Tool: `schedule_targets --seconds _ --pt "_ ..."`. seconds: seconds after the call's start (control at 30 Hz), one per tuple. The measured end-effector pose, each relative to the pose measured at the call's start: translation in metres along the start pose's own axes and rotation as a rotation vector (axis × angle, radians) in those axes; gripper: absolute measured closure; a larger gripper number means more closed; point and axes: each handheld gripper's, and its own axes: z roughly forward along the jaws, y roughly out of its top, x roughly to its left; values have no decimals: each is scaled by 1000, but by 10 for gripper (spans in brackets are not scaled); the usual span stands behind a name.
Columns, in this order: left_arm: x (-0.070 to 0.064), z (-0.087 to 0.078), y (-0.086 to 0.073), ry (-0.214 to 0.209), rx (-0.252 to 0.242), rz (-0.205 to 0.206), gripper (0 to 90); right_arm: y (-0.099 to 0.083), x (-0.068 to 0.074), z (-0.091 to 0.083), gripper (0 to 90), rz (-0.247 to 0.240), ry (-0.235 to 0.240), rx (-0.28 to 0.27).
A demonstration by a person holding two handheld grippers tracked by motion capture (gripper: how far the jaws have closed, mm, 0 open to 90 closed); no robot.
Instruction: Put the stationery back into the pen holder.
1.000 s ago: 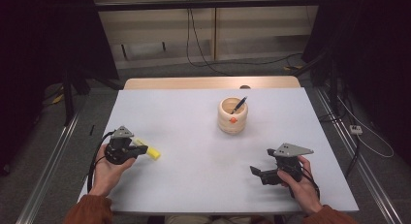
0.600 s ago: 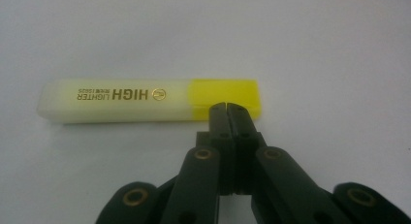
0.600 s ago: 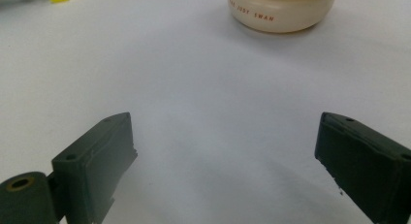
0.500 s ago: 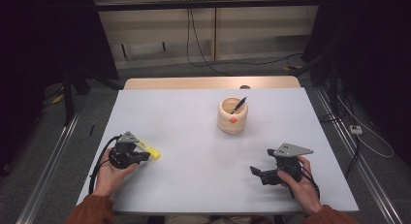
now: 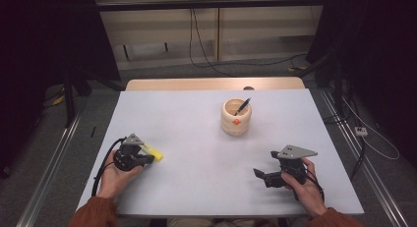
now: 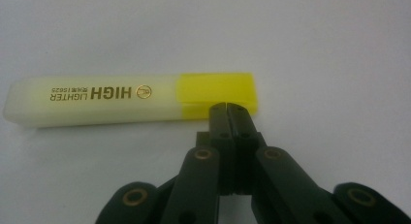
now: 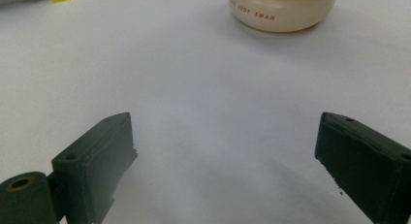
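Observation:
A yellow highlighter [image 6: 131,100] lies flat on the white table [image 5: 196,138], its bright cap end just beyond my left gripper [image 6: 227,107]. That gripper's jaws are pressed together with nothing between them, their tips at the cap's near edge. In the high view the left gripper [image 5: 146,158] sits at the table's left front beside the highlighter [image 5: 154,154]. My right gripper [image 5: 258,174] rests at the right front, held in a hand. Its jaws [image 7: 223,136] stand wide apart over bare table.
A cream round holder [image 5: 236,118] with a dark pen [image 5: 243,106] in it stands right of the table's middle; its base [image 7: 282,10] is ahead of the right gripper. A wooden strip [image 5: 211,84] borders the far edge.
My left hand and gripper have shifted slightly toward the person and to the right, covering more of the highlighter. The right gripper has stayed put.

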Motion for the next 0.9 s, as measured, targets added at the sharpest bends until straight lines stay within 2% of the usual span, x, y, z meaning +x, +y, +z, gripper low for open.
schedule_targets --seconds 0.37,0.6,0.7,0.9 --pt "0 4 3 -4 -9 -5 900 0 0 0 70 2 0 2" --pt "1 10 9 4 -11 21 900 0 0 1 70 2 0 2" --pt "1 13 14 26 -13 47 900 0 0 1 70 2 0 1" --pt "1 21 23 47 -15 73 900 0 0 1 70 2 0 0"
